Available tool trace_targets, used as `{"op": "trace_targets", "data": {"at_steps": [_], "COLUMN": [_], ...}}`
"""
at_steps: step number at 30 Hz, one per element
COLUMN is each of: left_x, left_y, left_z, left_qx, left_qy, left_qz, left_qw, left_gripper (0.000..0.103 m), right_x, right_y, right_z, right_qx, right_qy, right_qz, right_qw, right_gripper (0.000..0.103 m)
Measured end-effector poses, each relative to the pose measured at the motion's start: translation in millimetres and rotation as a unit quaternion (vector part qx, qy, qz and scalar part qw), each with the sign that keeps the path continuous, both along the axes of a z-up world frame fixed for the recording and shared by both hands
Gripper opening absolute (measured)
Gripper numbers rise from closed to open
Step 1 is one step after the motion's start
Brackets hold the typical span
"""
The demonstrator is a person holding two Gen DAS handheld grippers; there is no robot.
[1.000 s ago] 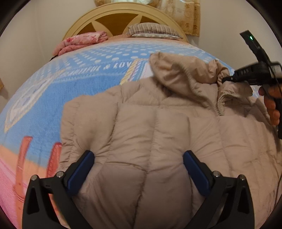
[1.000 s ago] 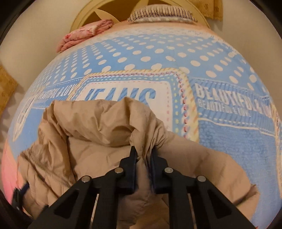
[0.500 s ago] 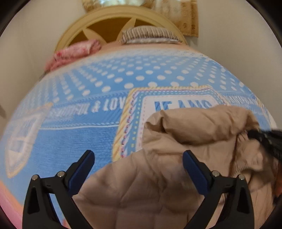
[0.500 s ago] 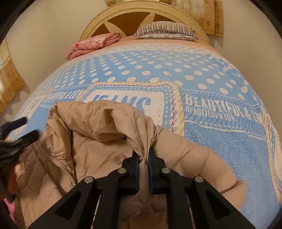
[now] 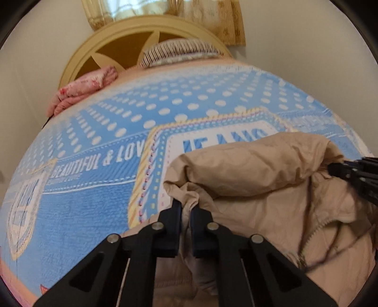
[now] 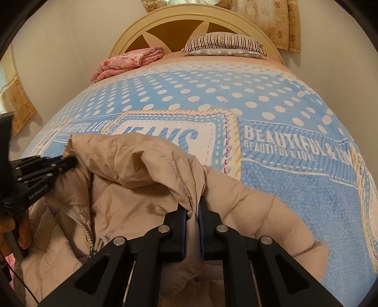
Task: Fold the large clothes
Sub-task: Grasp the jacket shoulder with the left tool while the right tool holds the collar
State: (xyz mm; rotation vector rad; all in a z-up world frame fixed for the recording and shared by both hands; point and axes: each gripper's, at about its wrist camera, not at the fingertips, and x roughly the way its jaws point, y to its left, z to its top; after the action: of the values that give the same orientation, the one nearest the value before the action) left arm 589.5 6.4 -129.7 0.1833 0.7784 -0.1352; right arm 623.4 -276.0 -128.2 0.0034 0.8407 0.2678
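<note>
jacket [image 6: 146, 189] lying on near end of bedspread [image 6: 271, 113]; left gripper [image 5: 186, 207] sitting at its left hood edge, right gripper [image 6: 192, 210] at right; pillow [image 6: 224, 43] and folded blanket [image 6: 127, 62] resting behind, against headboard [image 6: 179, 17].

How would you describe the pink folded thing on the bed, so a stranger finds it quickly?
Look at the arched headboard. Below its left part lies a folded pink floral blanket, left of the striped pillow. It is the only pink item there.

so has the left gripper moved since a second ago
Yes. The left gripper went forward toward the headboard and shut on the jacket hood's left edge.
</note>
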Motion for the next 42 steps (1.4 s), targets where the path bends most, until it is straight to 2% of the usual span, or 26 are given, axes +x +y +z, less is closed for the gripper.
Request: {"op": "trace_targets", "data": {"at_steps": [3, 6, 10, 15, 17, 19, 21, 22, 25, 29, 32, 35, 38, 39, 40, 41, 42], "left_x": [-25, -42, -37, -37, -40, -41, -43, -43, -44, -43, -43, -42, -42, -44, -45, -48, -52], "left_y": [9, 15, 20, 23, 21, 20, 21, 22, 22, 22, 25, 27, 29, 29, 29, 30, 30], "left_z": [6, -6, -31, -32, -34, -35, -35, -36, -37, -38, -39, -41, -41, -40, -38, -34, -29], "left_qx": [-0.015, -0.023, -0.031, -0.046, -0.044, -0.046, -0.049, -0.051, -0.05, -0.049, -0.055, -0.065, -0.072, -0.072, -0.072, -0.073, -0.074], "left_qy": [-0.015, -0.008, 0.012, 0.013, 0.01, 0.008, 0.007, 0.008, 0.008, 0.01, 0.012, 0.015, 0.015, 0.011, 0.005, -0.003, -0.011], "left_qz": [-0.005, -0.011, -0.007, -0.01, -0.016, -0.019, -0.02, -0.019, -0.019, -0.019, -0.018, -0.016, -0.015, -0.016, -0.016, -0.016, -0.016], "left_qw": [0.9998, 0.9996, 0.9994, 0.9988, 0.9988, 0.9987, 0.9986, 0.9985, 0.9985, 0.9986, 0.9982, 0.9977, 0.9972, 0.9972, 0.9973, 0.9972, 0.997], "left_gripper": [0.006, 0.005, 0.005, 0.005, 0.005, 0.005, 0.005, 0.005, 0.005, 0.005, 0.005, 0.005, 0.005, 0.005, 0.005, 0.006, 0.007], "right_x": [-6, -17, -26, -31, -33, -33, -29, -25, -8, 11, 8, 1, -1, 1, 2, 0, -5], "right_y": [-7, -11, -7, -5, -4, -1, 11, 17, 60, 97, 100, 92, 91, 89, 88, 89, 90], "right_z": [-1, -8, -20, -4, 13, 30, 47, 50, 49, 21, 4, -3, -16, -19, -22, -22, -21], "right_qx": [0.002, -0.005, -0.035, -0.045, -0.063, -0.063, -0.053, -0.056, -0.077, -0.139, -0.161, -0.144, -0.154, -0.138, -0.127, -0.125, -0.127], "right_qy": [0.002, 0.009, 0.021, 0.019, 0.005, -0.014, -0.038, -0.042, -0.038, -0.009, 0.001, 0.011, 0.024, 0.034, 0.042, 0.038, 0.03], "right_qz": [-0.003, 0.001, 0.007, 0.034, 0.041, 0.046, 0.07, 0.078, 0.132, 0.179, 0.202, 0.22, 0.215, 0.21, 0.202, 0.198, 0.199], "right_qw": [1.0, 1.0, 0.999, 0.998, 0.997, 0.997, 0.995, 0.994, 0.988, 0.974, 0.966, 0.965, 0.964, 0.967, 0.97, 0.972, 0.971], "right_gripper": [0.007, 0.006, 0.005, 0.007, 0.019, 0.055, 0.067, 0.068, 0.069, 0.069, 0.069, 0.069, 0.068, 0.057, 0.04, 0.035, 0.023]}}
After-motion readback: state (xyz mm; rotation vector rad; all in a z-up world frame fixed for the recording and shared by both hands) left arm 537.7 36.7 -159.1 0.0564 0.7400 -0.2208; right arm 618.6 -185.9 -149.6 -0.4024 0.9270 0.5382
